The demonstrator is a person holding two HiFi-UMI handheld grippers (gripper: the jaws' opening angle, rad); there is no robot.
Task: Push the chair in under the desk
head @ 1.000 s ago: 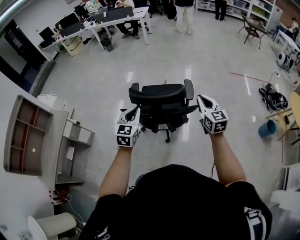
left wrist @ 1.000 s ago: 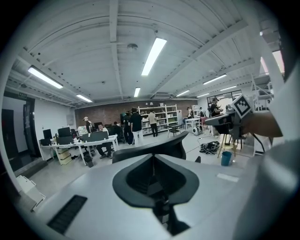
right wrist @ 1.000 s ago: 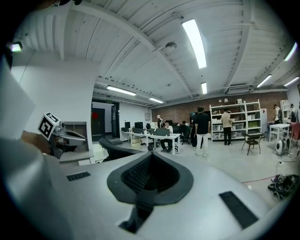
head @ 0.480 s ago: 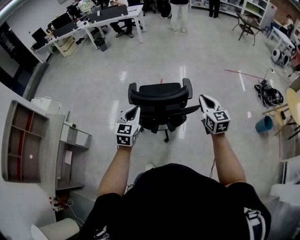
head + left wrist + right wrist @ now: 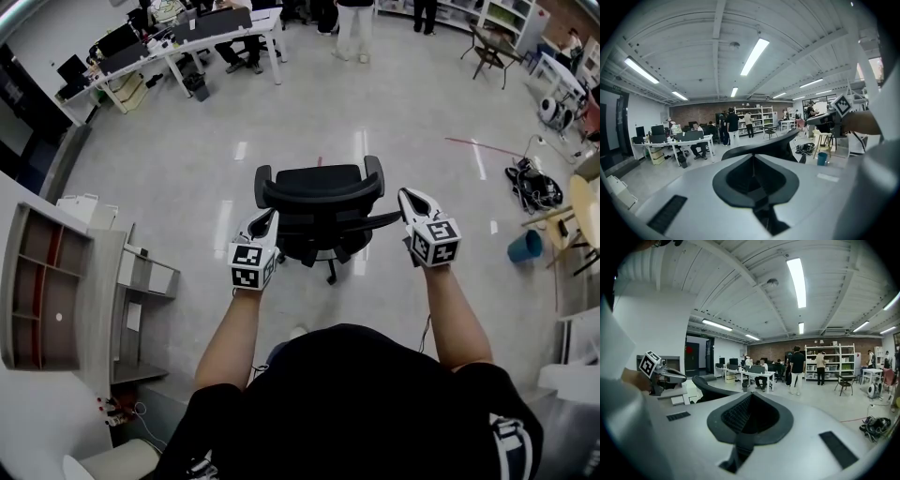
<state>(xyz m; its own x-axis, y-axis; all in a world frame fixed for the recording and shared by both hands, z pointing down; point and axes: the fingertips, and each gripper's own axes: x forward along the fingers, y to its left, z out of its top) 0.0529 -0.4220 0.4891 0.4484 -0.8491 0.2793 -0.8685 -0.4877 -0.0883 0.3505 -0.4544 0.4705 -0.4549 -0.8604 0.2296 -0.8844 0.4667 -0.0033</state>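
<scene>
My left tongs [image 5: 270, 214] and right tongs [image 5: 405, 194], both shut and empty, flank the chair [image 5: 319, 192] backrest, ready to shove it toward the far desk [image 5: 202, 37].

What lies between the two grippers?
The chair: in the head view its backrest sits between the left gripper and the right gripper, both shut.

Open-plan office or lab workspace, evidenced by long white tabletop [image 5: 239, 35] bearing monitors [image 5: 117, 39], seated staff [image 5: 762, 372], stocked shelving [image 5: 836, 357], ceiling strip lights [image 5: 754, 56] and polished floor [image 5: 169, 178].
</scene>
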